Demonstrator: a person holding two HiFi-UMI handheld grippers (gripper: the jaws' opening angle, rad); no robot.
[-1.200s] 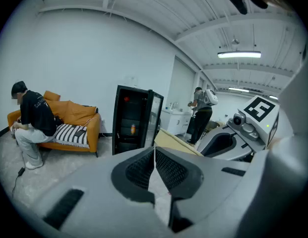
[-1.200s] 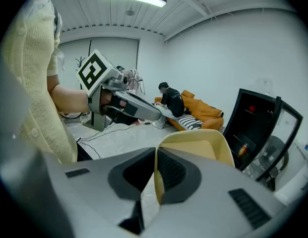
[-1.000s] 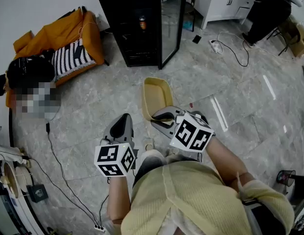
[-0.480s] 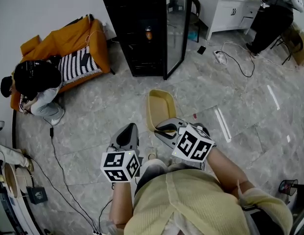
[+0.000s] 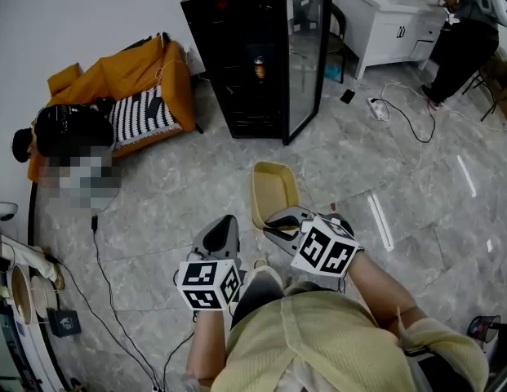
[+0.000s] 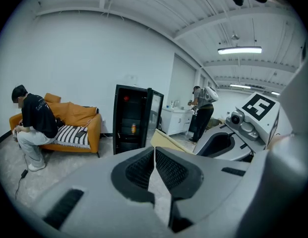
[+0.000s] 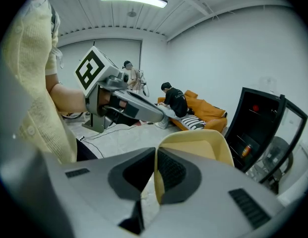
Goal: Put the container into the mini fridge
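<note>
A pale yellow container [image 5: 273, 191] hangs above the floor, its near rim pinched in my right gripper [image 5: 277, 222]. In the right gripper view the container [image 7: 198, 145] rises just past the jaws of my right gripper [image 7: 155, 175], which are shut on its edge. My left gripper [image 5: 224, 229] is beside it on the left, shut with nothing in it; the left gripper view shows my left gripper [image 6: 154, 163] with its jaws touching. The black mini fridge [image 5: 242, 60] stands ahead with its glass door [image 5: 308, 54] swung open and a can [image 5: 258, 68] on a shelf.
An orange sofa [image 5: 131, 96] with a striped cushion stands left of the fridge, and a person [image 5: 61, 133] crouches beside it. A white cabinet [image 5: 389, 24] and another person [image 5: 464, 37] are at the back right. Cables [image 5: 404, 110] lie on the grey marble floor.
The fridge and sofa have shifted lower and right in the head view, so I have come closer to the fridge. Both grippers keep their hold and spacing.
</note>
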